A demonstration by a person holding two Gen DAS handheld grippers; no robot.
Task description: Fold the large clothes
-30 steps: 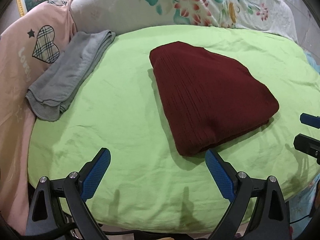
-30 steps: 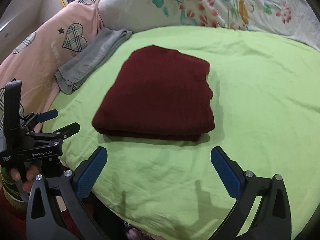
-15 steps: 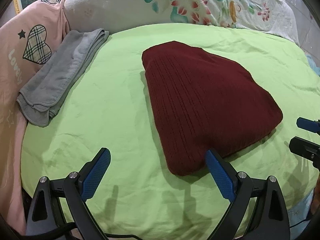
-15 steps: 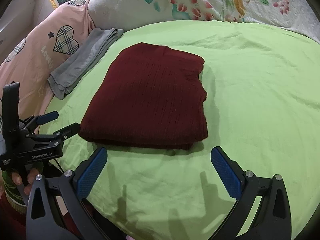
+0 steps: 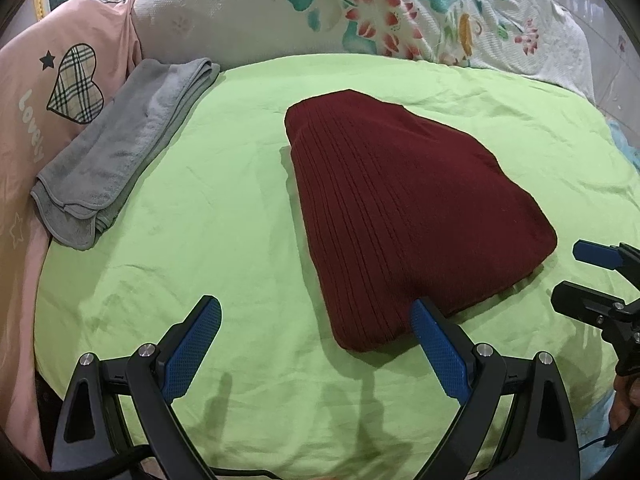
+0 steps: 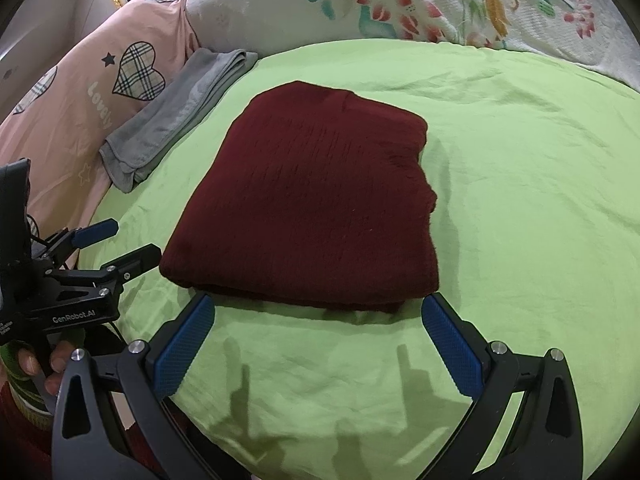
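Observation:
A dark red ribbed knit garment (image 5: pixel 404 208) lies folded into a thick rectangle on the green sheet (image 5: pixel 224 208); it also shows in the right wrist view (image 6: pixel 320 208). My left gripper (image 5: pixel 316 328) is open and empty, hovering at the garment's near left corner, its right finger just in front of the edge. My right gripper (image 6: pixel 318 326) is open and empty, its two fingers straddling the garment's near folded edge. Each gripper shows in the other's view, the right one (image 5: pixel 592 276) and the left one (image 6: pixel 112 244), both with jaws apart.
A folded grey towel (image 5: pixel 120 152) lies at the sheet's left edge against a pink pillow with a plaid heart (image 5: pixel 52 92). A floral quilt (image 5: pixel 380 12) is heaped along the back. The bed's front edge runs just below both grippers.
Both grippers have moved forward toward the red garment, which now looks nearer and larger. The garment has not moved. Both jaws stay open.

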